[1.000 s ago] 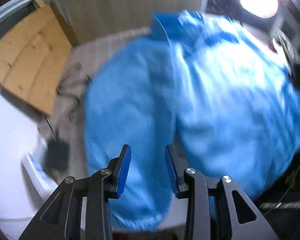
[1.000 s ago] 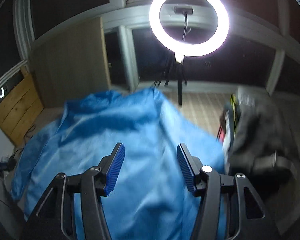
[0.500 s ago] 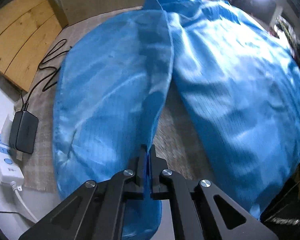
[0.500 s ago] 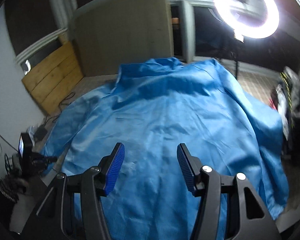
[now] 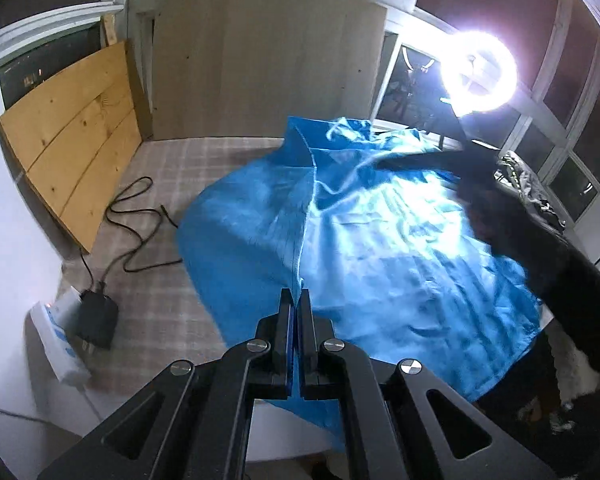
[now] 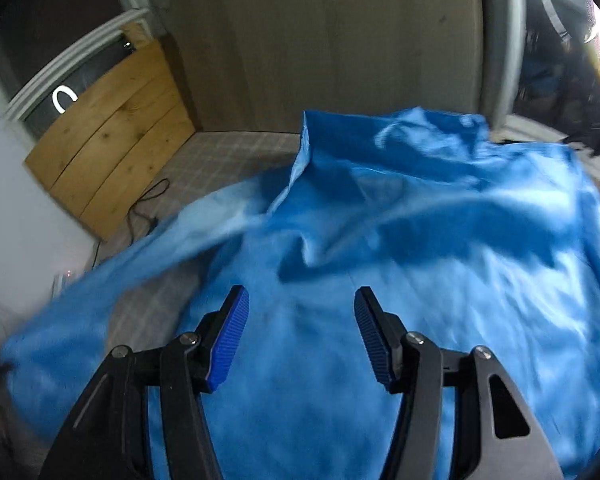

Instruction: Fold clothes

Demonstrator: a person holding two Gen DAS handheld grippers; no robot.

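A bright blue shirt (image 5: pixel 388 248) lies spread on a checked cloth surface (image 5: pixel 172 300), collar at the far end. My left gripper (image 5: pixel 296 300) is shut on the edge of its left sleeve (image 5: pixel 240 248) and holds the sleeve lifted toward the shirt's body. In the right wrist view the shirt (image 6: pixel 400 280) fills the frame, and the lifted sleeve (image 6: pixel 112 284) stretches to the left. My right gripper (image 6: pixel 300 312) is open and empty just above the middle of the shirt. Its dark arm (image 5: pixel 540 240) reaches over the shirt's right side in the left wrist view.
A black adapter (image 5: pixel 96 316) sits in a white power strip (image 5: pixel 56 340) at the left, its cable (image 5: pixel 136 220) looping over the cloth. A wooden board (image 5: pixel 72 132) leans at the back left. A ring light (image 5: pixel 478 70) shines at the back right. Dark clothes (image 5: pixel 532 188) lie at the right.
My left gripper shut on the sleeve edge and has lifted it up and toward the shirt's body. My right gripper has come lower and closer over the shirt, still open.
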